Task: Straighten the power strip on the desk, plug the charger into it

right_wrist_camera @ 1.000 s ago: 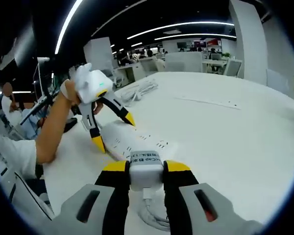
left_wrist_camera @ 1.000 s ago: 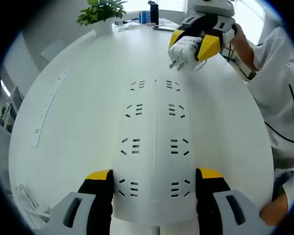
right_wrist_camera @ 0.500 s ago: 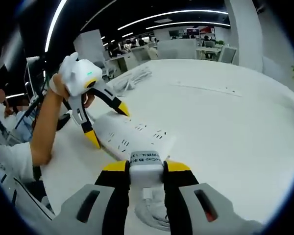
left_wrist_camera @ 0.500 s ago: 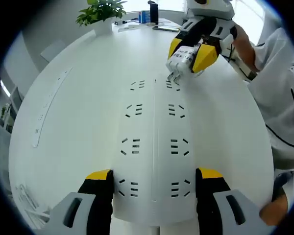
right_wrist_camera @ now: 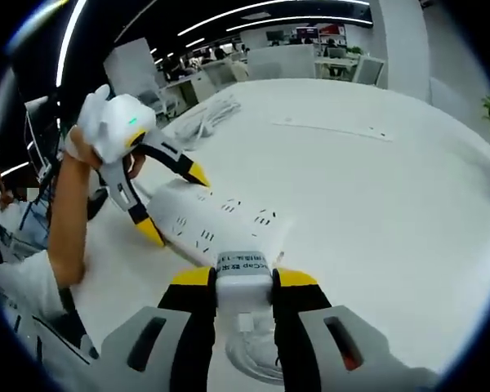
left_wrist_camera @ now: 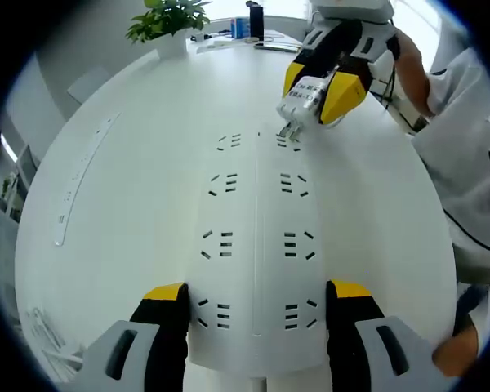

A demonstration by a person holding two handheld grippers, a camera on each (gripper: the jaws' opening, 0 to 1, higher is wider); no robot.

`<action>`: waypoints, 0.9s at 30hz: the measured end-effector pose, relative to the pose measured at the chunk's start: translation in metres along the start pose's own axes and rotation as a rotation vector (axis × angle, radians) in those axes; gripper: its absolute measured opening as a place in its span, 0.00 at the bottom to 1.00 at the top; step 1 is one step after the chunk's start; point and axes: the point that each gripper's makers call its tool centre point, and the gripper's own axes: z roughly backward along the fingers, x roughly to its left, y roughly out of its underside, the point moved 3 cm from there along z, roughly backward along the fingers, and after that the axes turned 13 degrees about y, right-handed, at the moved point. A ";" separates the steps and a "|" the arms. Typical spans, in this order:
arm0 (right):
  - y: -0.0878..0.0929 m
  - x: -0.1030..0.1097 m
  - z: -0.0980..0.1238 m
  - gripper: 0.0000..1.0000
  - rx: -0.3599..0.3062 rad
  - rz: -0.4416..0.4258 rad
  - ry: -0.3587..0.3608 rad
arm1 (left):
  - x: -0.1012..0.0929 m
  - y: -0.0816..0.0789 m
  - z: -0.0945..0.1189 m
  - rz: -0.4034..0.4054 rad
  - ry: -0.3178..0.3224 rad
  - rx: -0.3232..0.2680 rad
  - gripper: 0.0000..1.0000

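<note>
**Charger held at the far sockets of the gripped power strip**

The white desk (left_wrist_camera: 106, 204) spreads wide under both grippers, and its round top also shows in the right gripper view (right_wrist_camera: 376, 204). On it lies the white power strip (left_wrist_camera: 257, 245), running straight away from the left gripper's camera with two columns of sockets; in the right gripper view the same power strip (right_wrist_camera: 212, 224) lies at a slant just beyond the charger. A second, thinner strip (left_wrist_camera: 82, 175) lies well apart, near the desk's left side, and shows far off in the right gripper view (right_wrist_camera: 331, 129).

The left gripper (left_wrist_camera: 257, 306) straddles the near end of the power strip, a yellow-tipped jaw on each long side, clenched against it; seen from the right gripper view, the left gripper (right_wrist_camera: 171, 200) stands over that end, held by a person's hand (right_wrist_camera: 77, 147).

The right gripper (right_wrist_camera: 243, 282) is grasping the white charger (right_wrist_camera: 243, 278) between its jaws, with a coil of white cable (right_wrist_camera: 253, 355) below. In the left gripper view the right gripper (left_wrist_camera: 318, 82) holds the charger (left_wrist_camera: 302, 96) tilted, its prongs at the farthest right-hand socket.

A potted plant (left_wrist_camera: 170, 20) stands at the desk's far edge.
</note>
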 end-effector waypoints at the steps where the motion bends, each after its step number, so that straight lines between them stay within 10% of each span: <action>1: 0.000 0.000 0.000 0.26 0.012 -0.005 0.004 | 0.000 0.000 0.000 0.000 0.000 0.000 0.69; 27: -0.014 0.010 -0.005 0.26 0.243 -0.098 0.304 | -0.003 -0.001 0.001 0.006 -0.009 0.009 0.68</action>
